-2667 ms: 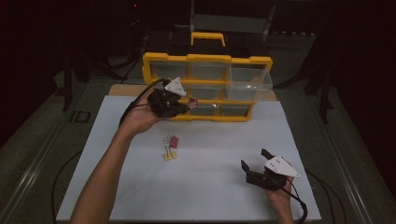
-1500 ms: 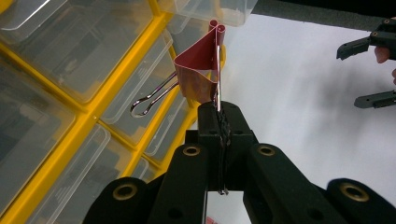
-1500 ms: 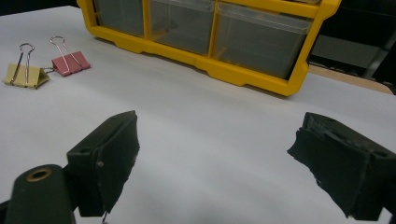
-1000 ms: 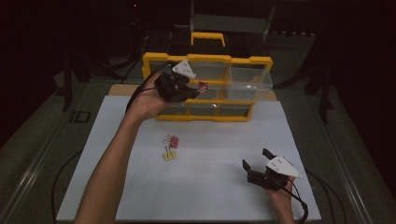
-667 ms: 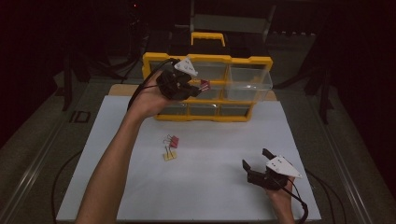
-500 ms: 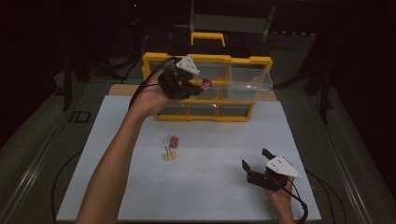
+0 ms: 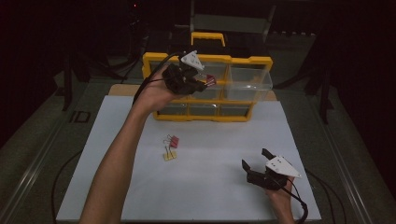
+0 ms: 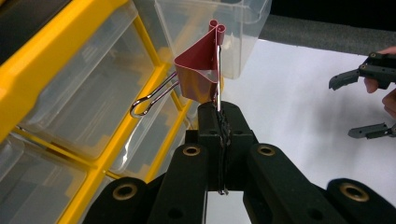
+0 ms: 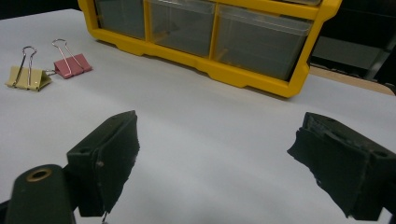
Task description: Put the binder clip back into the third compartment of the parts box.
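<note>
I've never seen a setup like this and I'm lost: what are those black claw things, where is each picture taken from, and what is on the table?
A person holds a hand-operated two-jaw gripper in each hand. The high view looks down on the white table; each of the other two pictures comes from a camera riding on one gripper.

The left gripper is shut on a dark red binder clip, pinching one of its wire handles, and holds it up by the pulled-out clear drawer of a yellow drawer organiser. The right gripper rests low near the table's front edge, jaws open and empty.

A red binder clip and a yellow binder clip lie on the table.
</note>
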{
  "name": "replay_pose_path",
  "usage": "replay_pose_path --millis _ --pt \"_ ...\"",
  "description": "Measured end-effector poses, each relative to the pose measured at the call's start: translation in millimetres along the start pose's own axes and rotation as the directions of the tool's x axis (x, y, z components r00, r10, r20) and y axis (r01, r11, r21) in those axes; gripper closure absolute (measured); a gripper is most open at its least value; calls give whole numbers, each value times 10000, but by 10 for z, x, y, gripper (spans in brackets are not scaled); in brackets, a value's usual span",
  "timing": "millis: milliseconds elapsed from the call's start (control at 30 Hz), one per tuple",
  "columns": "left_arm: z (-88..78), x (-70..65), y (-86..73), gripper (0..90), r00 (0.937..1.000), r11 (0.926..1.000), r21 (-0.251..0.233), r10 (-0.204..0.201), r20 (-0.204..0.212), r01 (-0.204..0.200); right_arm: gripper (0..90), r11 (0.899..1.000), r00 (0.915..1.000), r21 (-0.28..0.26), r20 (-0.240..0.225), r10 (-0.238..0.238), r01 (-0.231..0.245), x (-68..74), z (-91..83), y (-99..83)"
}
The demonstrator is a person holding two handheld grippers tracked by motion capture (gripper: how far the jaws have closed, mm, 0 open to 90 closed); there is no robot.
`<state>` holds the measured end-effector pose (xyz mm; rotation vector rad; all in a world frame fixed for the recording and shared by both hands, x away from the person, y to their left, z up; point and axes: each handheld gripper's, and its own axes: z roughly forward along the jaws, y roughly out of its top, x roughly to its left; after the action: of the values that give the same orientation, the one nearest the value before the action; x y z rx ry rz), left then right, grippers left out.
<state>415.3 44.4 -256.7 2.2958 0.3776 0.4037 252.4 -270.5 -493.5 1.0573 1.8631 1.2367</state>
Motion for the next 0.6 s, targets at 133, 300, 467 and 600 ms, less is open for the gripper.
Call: replay_pose_path --millis 133,300,467,600 --pt "3 10 33 895 10000 10000 -32 -12 -7 12 125 10000 10000 2 6 43 -43 -7 -1 -1" --pt "8 21 95 895 10000 10000 -28 72 -4 -73 124 9999 9999 15 11 101 -102 -15 3 -5" --pt "18 38 156 895 9999 9999 -45 106 -26 -106 125 9999 9999 -16 51 146 -146 -36 3 -11" --pt "31 54 206 895 9999 9999 -77 128 -20 -128 124 9998 9998 -10 65 188 -188 -49 1 -16"
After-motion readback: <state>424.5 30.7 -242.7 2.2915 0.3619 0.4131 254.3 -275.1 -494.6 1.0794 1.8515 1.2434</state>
